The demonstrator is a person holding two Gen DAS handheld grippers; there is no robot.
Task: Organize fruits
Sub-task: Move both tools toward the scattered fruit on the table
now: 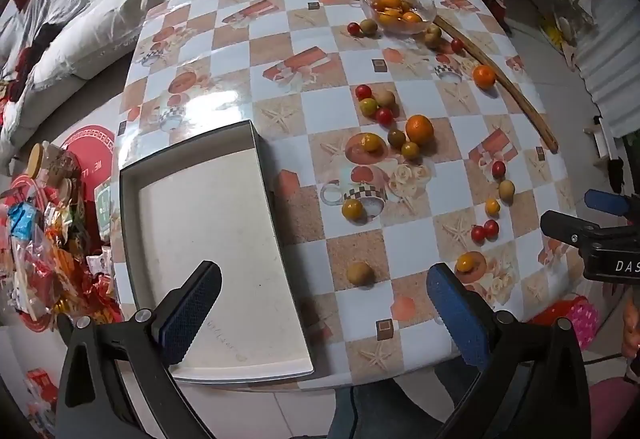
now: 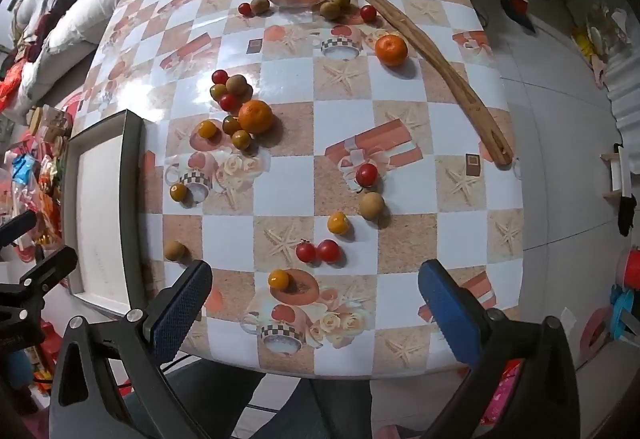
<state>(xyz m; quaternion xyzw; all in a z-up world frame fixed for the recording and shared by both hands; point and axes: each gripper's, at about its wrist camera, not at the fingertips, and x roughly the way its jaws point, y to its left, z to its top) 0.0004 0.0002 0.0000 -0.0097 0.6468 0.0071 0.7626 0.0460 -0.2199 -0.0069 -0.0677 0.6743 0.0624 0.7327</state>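
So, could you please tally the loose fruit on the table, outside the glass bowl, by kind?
Red cherry tomatoes: 7
Large oranges: 2
Tan round fruits: 6
Small yellow or greenish tomatoes: 7
Total: 22

- The tablecloth (image 2: 288, 79) has white and beige checks.
- The tray (image 1: 224, 239) is white inside, with a dark rim.
- The mandarin (image 2: 256, 116) is orange.
- The gripper pads (image 2: 444, 303) are blue.
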